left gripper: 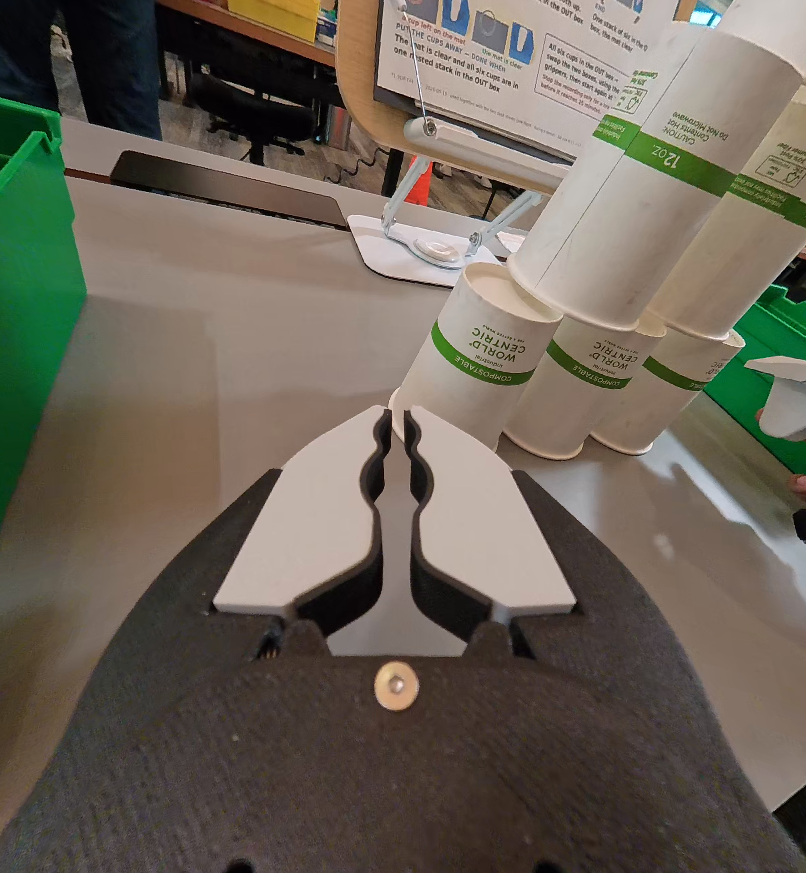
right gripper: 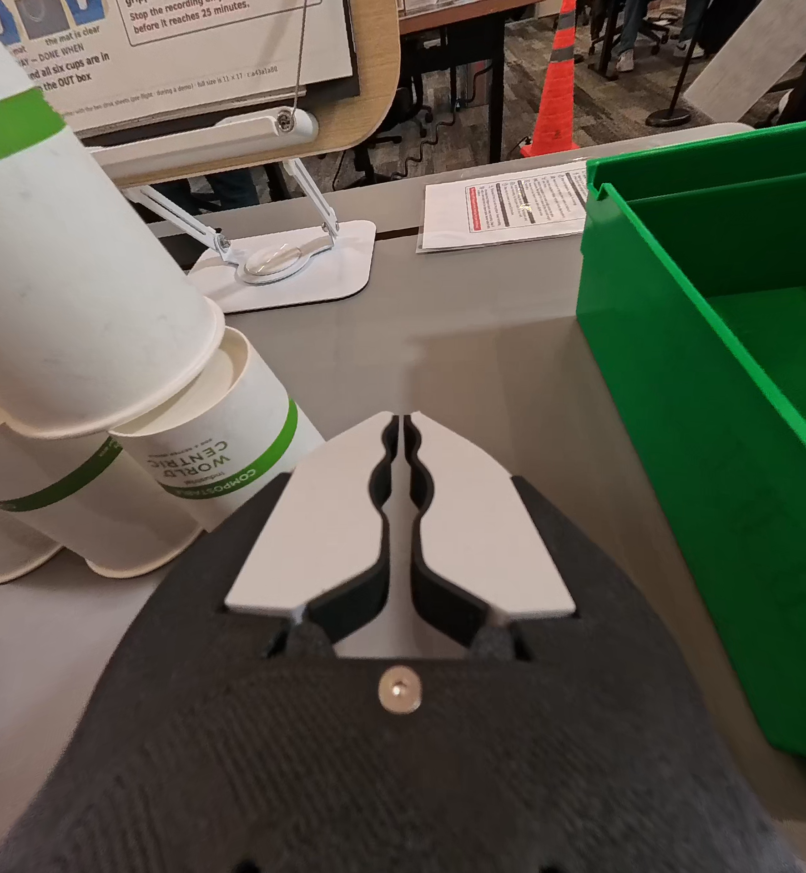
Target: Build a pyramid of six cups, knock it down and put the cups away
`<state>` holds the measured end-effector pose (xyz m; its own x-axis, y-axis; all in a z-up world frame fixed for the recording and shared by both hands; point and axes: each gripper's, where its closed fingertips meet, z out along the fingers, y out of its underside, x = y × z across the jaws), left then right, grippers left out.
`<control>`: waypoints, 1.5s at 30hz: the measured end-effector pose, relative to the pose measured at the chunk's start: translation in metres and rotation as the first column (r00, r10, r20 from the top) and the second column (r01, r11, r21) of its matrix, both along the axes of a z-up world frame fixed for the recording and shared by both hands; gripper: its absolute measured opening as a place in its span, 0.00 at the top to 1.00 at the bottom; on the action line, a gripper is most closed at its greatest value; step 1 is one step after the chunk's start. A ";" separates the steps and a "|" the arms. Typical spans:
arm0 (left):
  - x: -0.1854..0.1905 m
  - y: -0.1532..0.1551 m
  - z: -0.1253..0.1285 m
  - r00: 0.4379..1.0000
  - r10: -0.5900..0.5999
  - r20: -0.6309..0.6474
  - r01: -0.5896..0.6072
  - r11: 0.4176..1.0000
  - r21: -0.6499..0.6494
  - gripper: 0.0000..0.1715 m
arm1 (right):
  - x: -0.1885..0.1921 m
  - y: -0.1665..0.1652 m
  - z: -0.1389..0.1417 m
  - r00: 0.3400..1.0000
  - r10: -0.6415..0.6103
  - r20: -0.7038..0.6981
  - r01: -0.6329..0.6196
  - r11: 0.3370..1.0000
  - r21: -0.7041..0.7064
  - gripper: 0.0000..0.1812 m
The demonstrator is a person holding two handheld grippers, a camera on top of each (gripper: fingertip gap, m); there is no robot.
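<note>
While jaws closed, left gripper (left gripper: 397, 415) nears cup pyramid (left gripper: 580, 330).

A grey table (right gripper: 462, 340) is seen in the foreground. Behind the table, patterned grey carpet (right gripper: 604, 94) is laid across the floor. An orange traffic cone (right gripper: 554, 89) is set on the carpet just beyond the table's far edge — a black office chair (left gripper: 259, 118) and a wood-topped desk (left gripper: 250, 28) are placed farther back.
</note>
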<state>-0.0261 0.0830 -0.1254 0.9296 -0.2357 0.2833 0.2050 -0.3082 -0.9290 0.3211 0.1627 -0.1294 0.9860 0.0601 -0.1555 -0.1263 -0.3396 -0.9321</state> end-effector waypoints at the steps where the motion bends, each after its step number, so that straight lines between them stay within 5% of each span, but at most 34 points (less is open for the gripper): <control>1: 0.000 0.000 0.000 1.000 0.000 0.000 0.000 1.000 0.000 0.97 | 0.002 0.001 0.000 1.000 -0.006 0.003 0.006 1.000 0.001 0.99; 11: -0.005 -0.002 0.006 0.999 0.030 -0.020 -0.030 0.999 0.031 0.97 | 0.022 0.035 0.031 0.963 -0.256 0.084 0.249 0.965 0.081 1.00; 15: -0.009 -0.005 0.023 0.994 0.075 -0.081 -0.064 0.989 0.130 0.98 | -0.072 0.050 0.046 0.985 -0.061 0.162 0.056 0.998 0.036 1.00; 19: -0.021 -0.012 0.043 0.977 0.172 -0.127 -0.137 0.960 0.242 0.98 | -0.167 0.046 0.069 0.931 0.153 0.332 -0.186 0.980 0.072 1.00; 23: -0.047 -0.025 0.070 0.937 0.338 -0.088 -0.282 0.881 0.380 0.98 | -0.198 0.026 0.078 0.895 0.215 0.391 -0.270 0.959 0.091 1.00; 31: -0.052 -0.026 0.070 0.928 0.366 -0.064 -0.316 0.867 0.385 0.95 | -0.138 -0.025 0.074 0.878 0.293 0.379 -0.365 0.921 0.134 0.98; 36: -0.044 -0.025 0.071 0.932 0.349 -0.099 -0.285 0.873 0.396 0.95 | -0.074 -0.036 0.053 0.894 0.220 0.390 -0.313 0.930 0.193 0.99; 45: -0.041 -0.021 0.066 0.937 0.329 -0.119 -0.263 0.887 0.380 0.95 | -0.053 -0.024 0.018 0.950 0.297 0.092 -0.303 0.952 0.055 0.97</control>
